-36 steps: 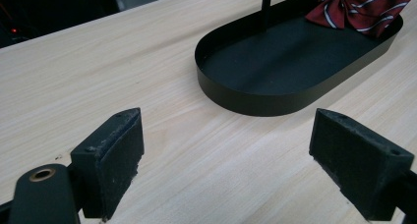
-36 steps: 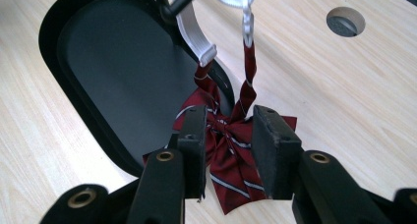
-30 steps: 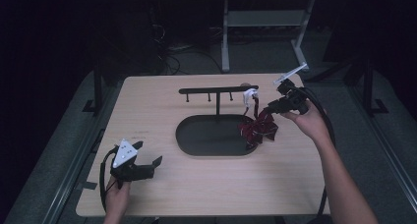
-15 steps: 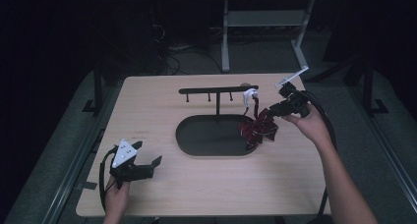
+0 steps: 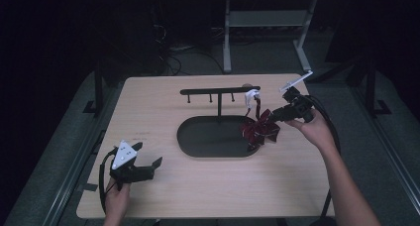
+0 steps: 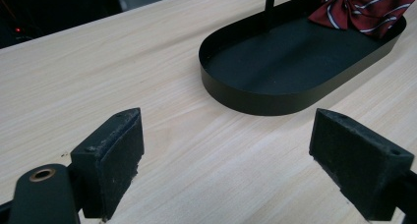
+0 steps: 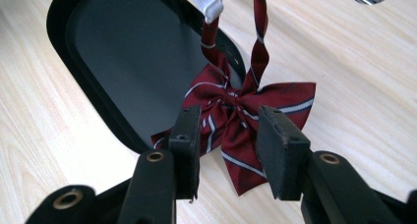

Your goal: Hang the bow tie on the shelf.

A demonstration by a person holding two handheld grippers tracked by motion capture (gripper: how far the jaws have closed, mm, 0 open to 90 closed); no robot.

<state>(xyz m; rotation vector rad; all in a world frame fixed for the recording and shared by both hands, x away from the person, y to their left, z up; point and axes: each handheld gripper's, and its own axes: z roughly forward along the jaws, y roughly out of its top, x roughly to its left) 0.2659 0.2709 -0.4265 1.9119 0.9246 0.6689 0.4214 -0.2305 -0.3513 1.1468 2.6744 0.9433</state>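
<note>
Between the right gripper's (image 7: 227, 150) half-closed jaws lies the striped maroon bow tie (image 7: 241, 116), loosely straddled rather than pinched after dropping lower onto the black oval tray's (image 7: 88, 71) rim, so release seems underway, while the left gripper (image 6: 231, 170) waits spread wide.

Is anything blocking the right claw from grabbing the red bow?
Nothing visible does. The right claw has its jaws on either side of the bow tie, which lies over the black tray's rim, its strap running up to the stand's bar.
</note>
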